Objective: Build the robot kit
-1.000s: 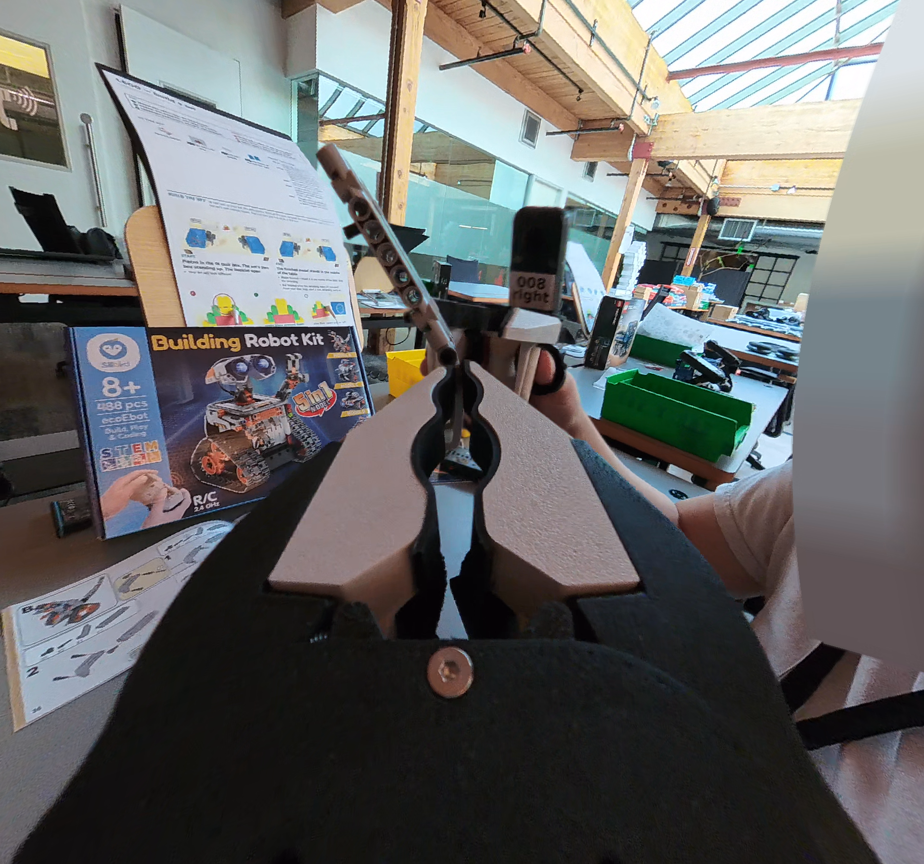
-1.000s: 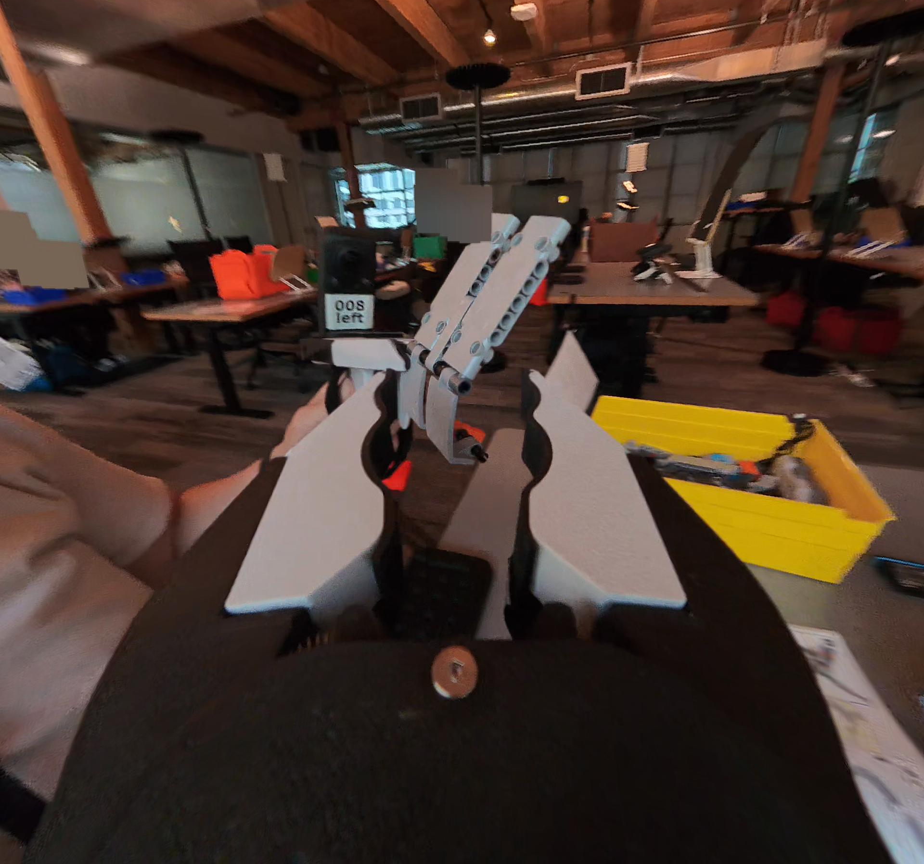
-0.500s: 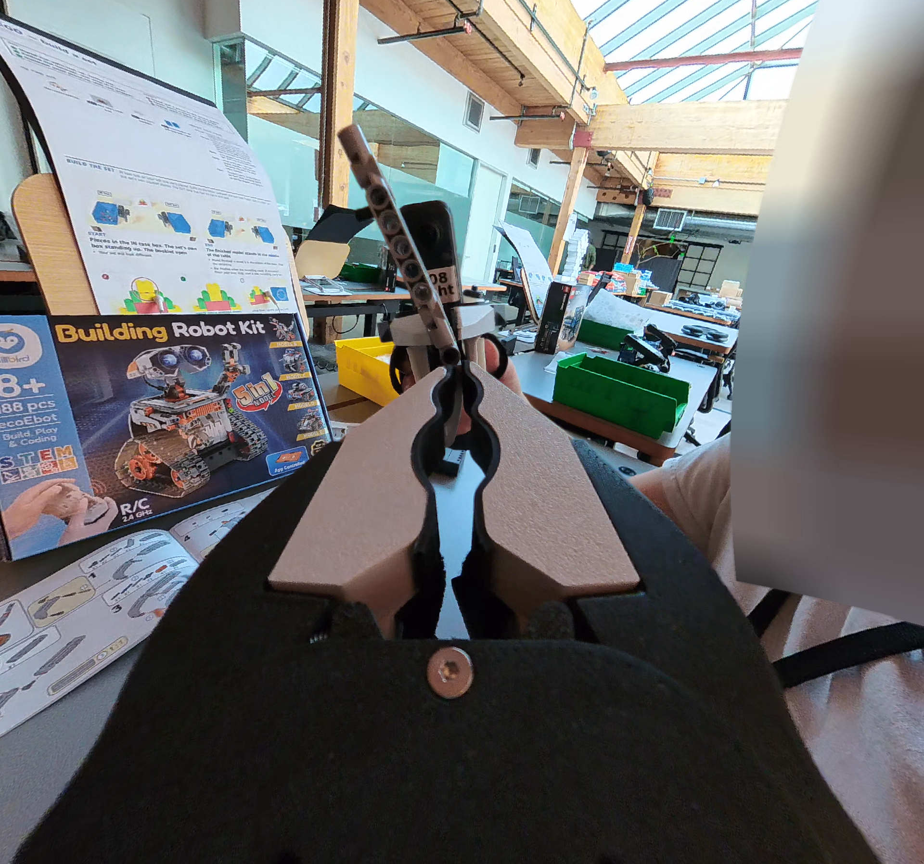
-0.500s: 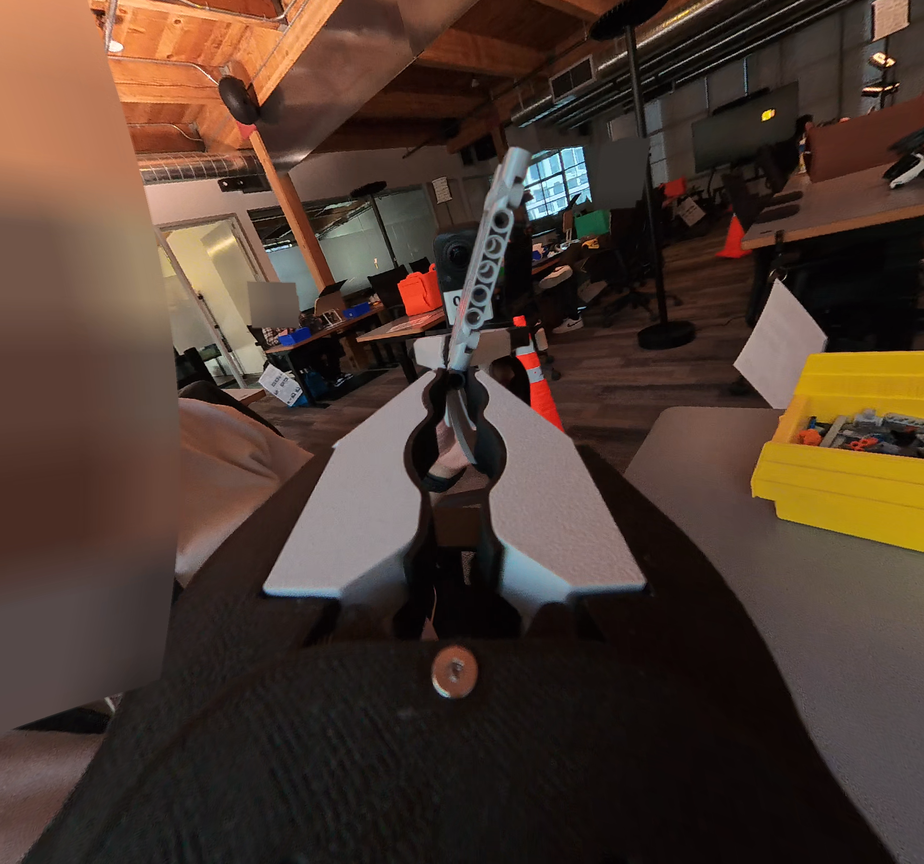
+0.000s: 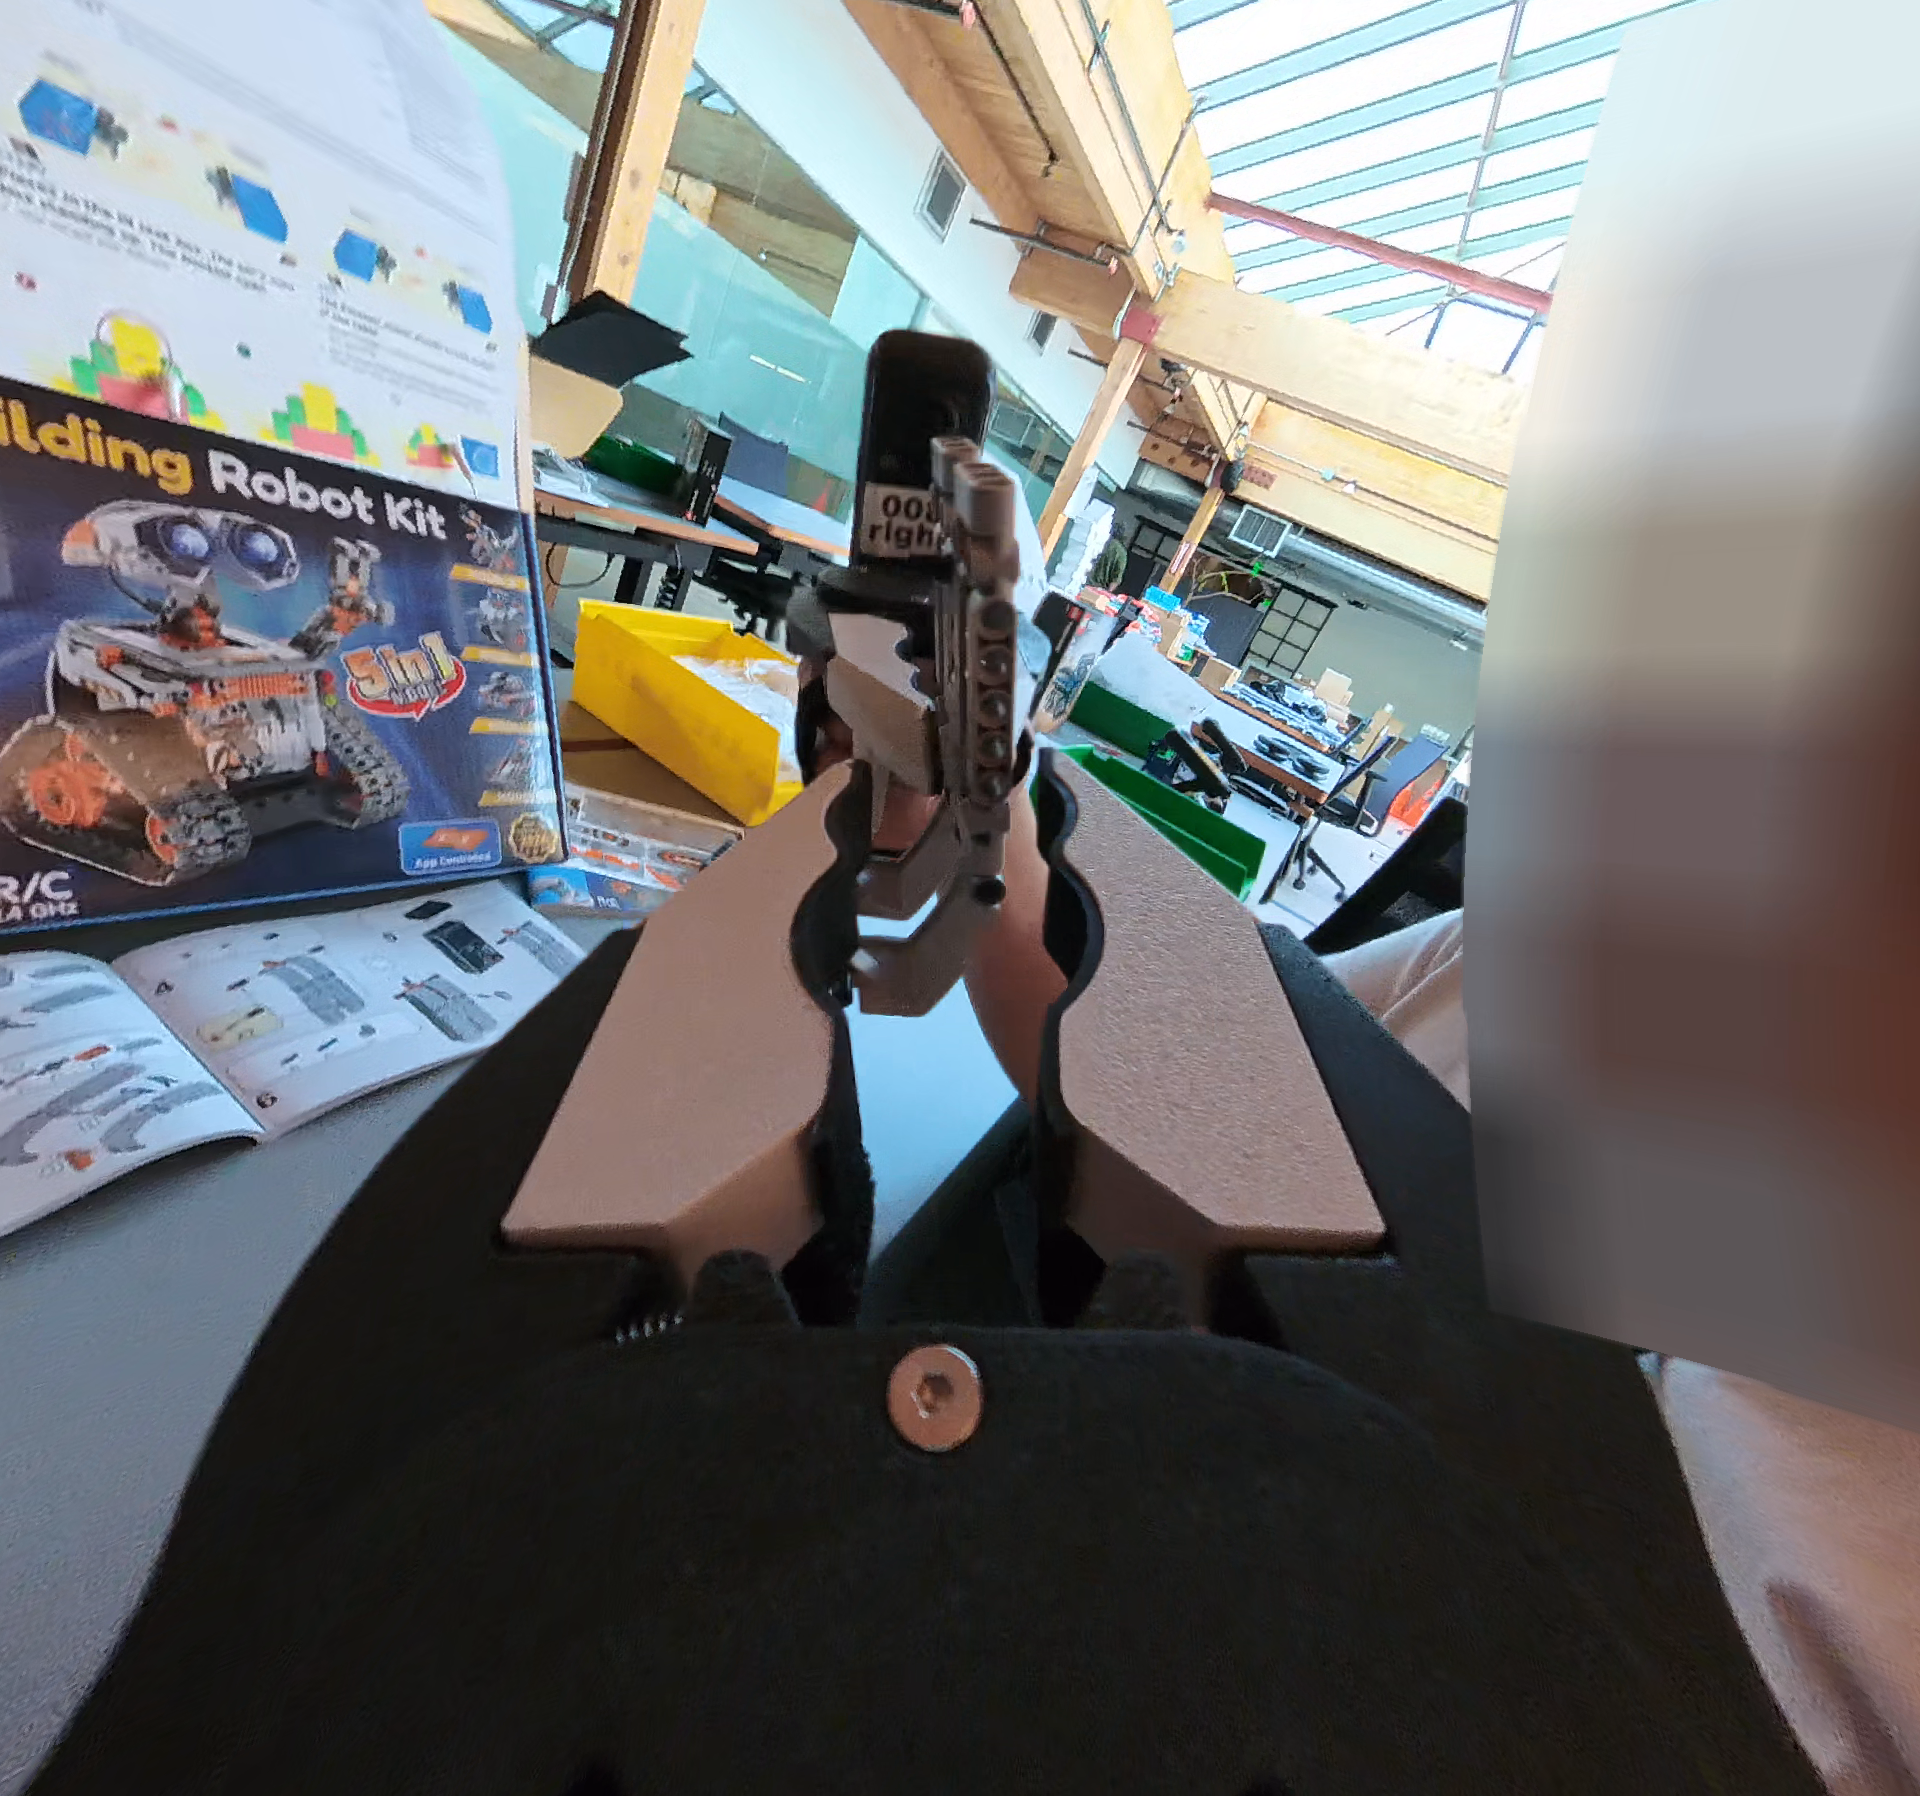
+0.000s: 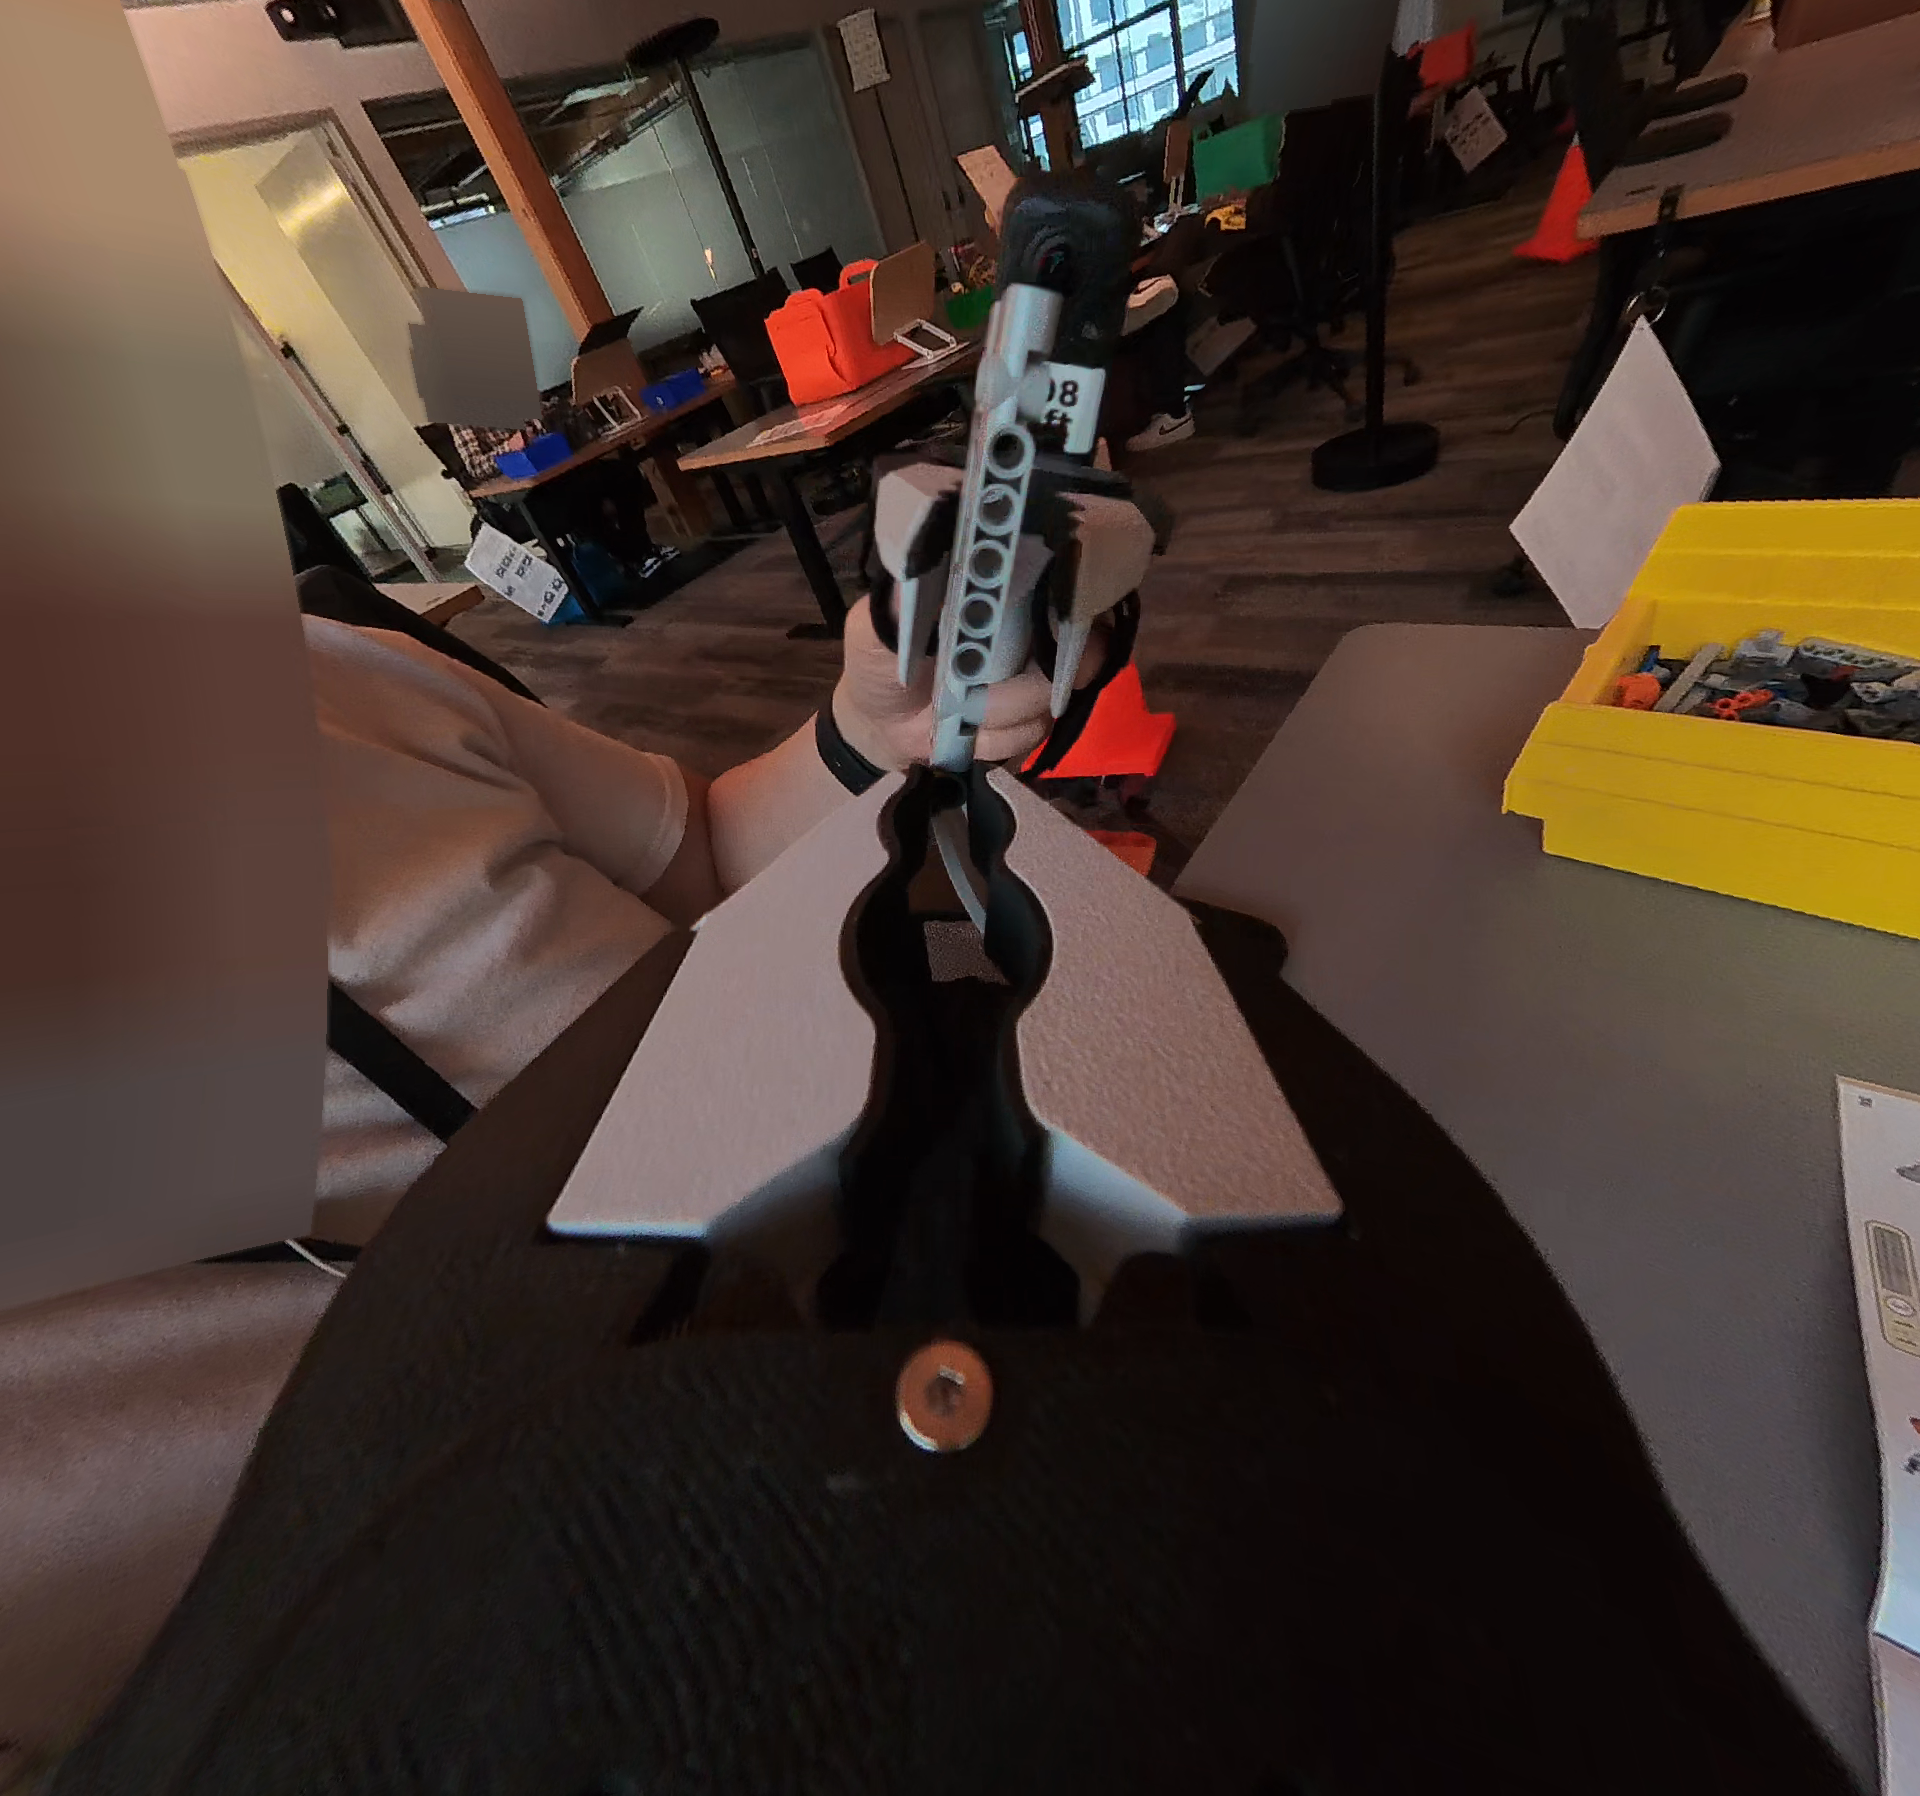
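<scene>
Right gripper (image 6: 951, 790) clamps grey beam (image 6: 987, 541); left gripper (image 5: 940, 801) apart; yellow bin (image 6: 1704, 801) holds parts

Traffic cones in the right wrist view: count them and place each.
2. One orange cone sits on the floor behind the left hand-held gripper, partly hidden; the second cone stands far right, beside a desk. Furniture may hide more.

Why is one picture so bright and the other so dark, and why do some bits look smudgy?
Left wrist view: daylight from the glass roof makes it bright, and the poster and booklet look smeared. Right wrist view: the room is dim, with only a far window glowing; edges bend from the wide lens. Both views: big smudgy patches were added afterwards.
</scene>
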A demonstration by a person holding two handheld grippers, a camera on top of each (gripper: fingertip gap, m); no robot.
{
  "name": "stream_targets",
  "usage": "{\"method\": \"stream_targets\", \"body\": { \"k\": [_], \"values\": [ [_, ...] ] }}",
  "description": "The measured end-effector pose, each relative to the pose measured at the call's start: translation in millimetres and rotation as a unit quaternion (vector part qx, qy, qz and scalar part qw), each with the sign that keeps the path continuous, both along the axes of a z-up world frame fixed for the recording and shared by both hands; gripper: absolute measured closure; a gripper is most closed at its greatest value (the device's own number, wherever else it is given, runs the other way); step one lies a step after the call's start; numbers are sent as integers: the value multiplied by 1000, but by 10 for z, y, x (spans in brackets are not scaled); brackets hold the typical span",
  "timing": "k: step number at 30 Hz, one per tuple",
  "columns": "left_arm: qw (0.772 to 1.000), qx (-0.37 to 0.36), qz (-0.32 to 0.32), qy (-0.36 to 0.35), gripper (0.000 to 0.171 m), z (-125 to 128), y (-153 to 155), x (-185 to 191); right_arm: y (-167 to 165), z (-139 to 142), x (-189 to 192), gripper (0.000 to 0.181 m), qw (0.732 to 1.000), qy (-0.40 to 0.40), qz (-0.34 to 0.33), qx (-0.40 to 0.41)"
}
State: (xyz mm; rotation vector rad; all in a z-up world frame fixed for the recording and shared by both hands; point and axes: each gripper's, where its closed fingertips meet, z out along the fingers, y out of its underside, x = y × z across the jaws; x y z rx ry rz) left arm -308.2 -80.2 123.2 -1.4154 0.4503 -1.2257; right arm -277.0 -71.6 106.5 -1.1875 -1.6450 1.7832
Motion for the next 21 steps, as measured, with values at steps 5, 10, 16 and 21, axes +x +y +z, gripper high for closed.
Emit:
{"method": "stream_targets", "body": {
  "k": [5, 10, 16, 21],
  "values": [
    [1000, -13, -17, 9, 151, -88, 36, 69, -8, -156, 26, 176, 999, -40, 10, 24],
    [999, -31, 6, 34, 167, -180, 105, 73, 94, -136, -16, 176, 999, -36, -15, 9],
    [988, -4, 131, -85, 167, 47, 212, -271, 283, 375, -170, 135, 933, 178, -221, 220],
    [973, 14, 181, -141, 167, 158, 184, -393, -55, 274, -407, 131, 812, 209, -273, 471]
  ]
}}
